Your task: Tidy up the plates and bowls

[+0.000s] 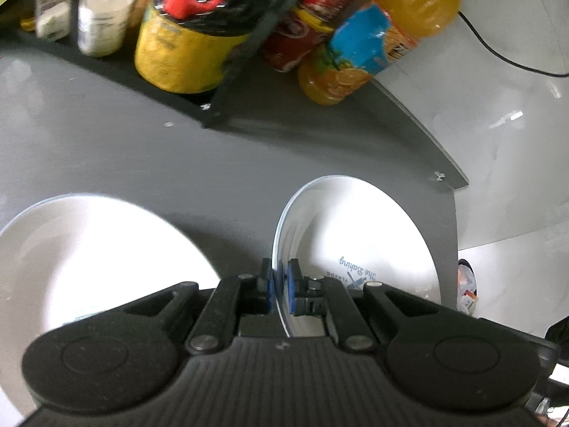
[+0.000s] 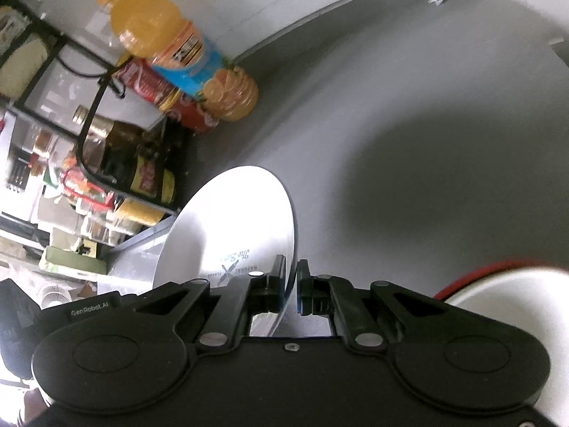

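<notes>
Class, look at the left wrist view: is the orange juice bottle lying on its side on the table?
No. The orange juice bottle stands upright on the grey table, beside the red cans at the back.

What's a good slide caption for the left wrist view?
Left claw shut on rim of white printed ceramic plate, beside a plain white plate on the grey tabletop.

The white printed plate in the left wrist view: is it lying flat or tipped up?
Tipped up. The white printed plate stands nearly on edge above the grey table, its rim pinched between the left tongs.
</notes>
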### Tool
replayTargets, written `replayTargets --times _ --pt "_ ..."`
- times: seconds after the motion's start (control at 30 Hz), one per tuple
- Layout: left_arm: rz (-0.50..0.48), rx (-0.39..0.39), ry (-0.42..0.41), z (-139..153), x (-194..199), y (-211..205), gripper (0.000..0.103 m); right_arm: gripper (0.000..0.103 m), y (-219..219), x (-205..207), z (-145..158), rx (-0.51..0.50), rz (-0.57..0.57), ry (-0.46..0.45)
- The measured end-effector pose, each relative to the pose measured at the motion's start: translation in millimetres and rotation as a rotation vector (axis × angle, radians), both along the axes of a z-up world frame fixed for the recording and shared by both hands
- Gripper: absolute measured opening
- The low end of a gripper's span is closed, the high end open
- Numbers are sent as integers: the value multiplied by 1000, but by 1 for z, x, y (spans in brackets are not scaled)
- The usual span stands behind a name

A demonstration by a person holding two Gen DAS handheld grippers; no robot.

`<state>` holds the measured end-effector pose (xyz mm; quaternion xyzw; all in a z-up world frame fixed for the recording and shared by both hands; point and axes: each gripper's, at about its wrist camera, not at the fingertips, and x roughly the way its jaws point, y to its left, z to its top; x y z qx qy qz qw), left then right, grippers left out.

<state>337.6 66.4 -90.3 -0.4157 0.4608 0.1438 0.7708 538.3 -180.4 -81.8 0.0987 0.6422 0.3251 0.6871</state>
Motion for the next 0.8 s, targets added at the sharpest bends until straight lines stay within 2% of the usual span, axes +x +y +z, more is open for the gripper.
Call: replayTargets --times 0.8 --pt "17 5 29 -10 -88 54 6 6 35 -84 -2 9 18 27"
